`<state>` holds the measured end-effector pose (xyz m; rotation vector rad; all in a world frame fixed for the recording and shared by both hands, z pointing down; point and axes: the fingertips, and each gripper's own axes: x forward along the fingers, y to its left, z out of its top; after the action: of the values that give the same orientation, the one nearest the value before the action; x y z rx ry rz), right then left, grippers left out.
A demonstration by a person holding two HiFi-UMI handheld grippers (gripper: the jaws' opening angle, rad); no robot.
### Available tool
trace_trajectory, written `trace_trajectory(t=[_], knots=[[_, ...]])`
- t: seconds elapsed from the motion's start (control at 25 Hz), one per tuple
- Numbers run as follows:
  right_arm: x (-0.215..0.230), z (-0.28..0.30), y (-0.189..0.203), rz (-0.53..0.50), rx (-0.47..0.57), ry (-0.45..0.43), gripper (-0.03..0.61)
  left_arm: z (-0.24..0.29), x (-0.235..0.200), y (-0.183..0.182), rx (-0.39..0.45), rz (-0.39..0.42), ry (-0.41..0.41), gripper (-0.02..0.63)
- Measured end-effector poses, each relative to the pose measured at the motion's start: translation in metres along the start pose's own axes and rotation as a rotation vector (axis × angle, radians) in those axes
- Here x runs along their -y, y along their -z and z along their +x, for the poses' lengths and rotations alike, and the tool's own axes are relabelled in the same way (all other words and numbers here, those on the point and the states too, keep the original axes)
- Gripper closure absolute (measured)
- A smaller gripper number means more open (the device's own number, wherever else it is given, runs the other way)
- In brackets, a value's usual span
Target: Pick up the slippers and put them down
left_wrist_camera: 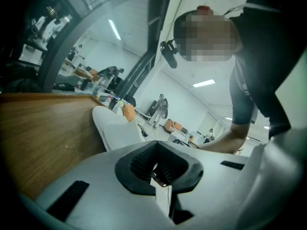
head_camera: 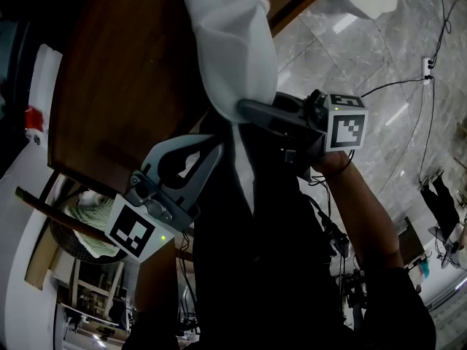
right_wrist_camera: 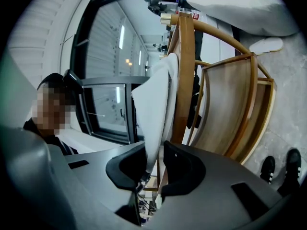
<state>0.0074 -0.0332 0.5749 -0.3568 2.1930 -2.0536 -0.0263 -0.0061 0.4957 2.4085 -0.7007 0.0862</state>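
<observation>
A white slipper stretches away from me beside the brown table. My right gripper reaches in from the right, level, shut on the slipper's near end. The slipper runs up between its dark pads in the right gripper view. My left gripper comes from the lower left, with its tips at the same slipper's near edge. Its pads stand together in the left gripper view with a thin white strip pinched between them. The slipper leads off beyond them. No second slipper is clearly in view.
A wooden chair stands just behind the slipper. A dark basket with pale cloth sits under the table at lower left. Cables run over the marble floor at right. Someone's dark shoes stand on that floor.
</observation>
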Motion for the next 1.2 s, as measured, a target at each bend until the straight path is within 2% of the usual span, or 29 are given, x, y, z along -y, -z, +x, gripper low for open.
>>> trace_trajectory(t=[0.28, 0.36, 0.48, 0.56, 0.72, 0.92, 1.08, 1.2], knots=[[-0.026, 0.000, -0.005, -0.114, 0.014, 0.013, 0.495, -0.003, 0.003, -0.002, -0.010, -0.003, -0.006, 0.603], [-0.046, 0.002, -0.015, -0.178, 0.017, 0.000, 0.495, -0.004, 0.004, -0.019, 0.013, 0.021, -0.013, 0.603], [-0.090, 0.002, -0.040, -0.304, 0.026, -0.023, 0.495, -0.007, 0.008, -0.062, 0.074, 0.080, -0.037, 0.603], [-0.129, -0.003, -0.049, -0.407, 0.030, -0.029, 0.495, -0.015, 0.019, -0.094, 0.102, 0.113, -0.057, 0.603], [-0.220, -0.020, -0.057, -0.698, 0.043, 0.002, 0.499, -0.039, 0.055, -0.161, 0.154, 0.176, -0.086, 0.603], [-0.339, -0.016, -0.094, -1.140, 0.127, -0.035, 0.503, -0.065, 0.084, -0.264, 0.295, 0.374, -0.096, 0.603], [-0.426, -0.029, -0.081, -1.294, 0.193, -0.076, 0.512, -0.089, 0.138, -0.315, 0.333, 0.426, -0.081, 0.603], [-0.476, -0.036, -0.073, -1.401, 0.243, -0.135, 0.517, -0.097, 0.170, -0.344, 0.370, 0.495, -0.065, 0.603]])
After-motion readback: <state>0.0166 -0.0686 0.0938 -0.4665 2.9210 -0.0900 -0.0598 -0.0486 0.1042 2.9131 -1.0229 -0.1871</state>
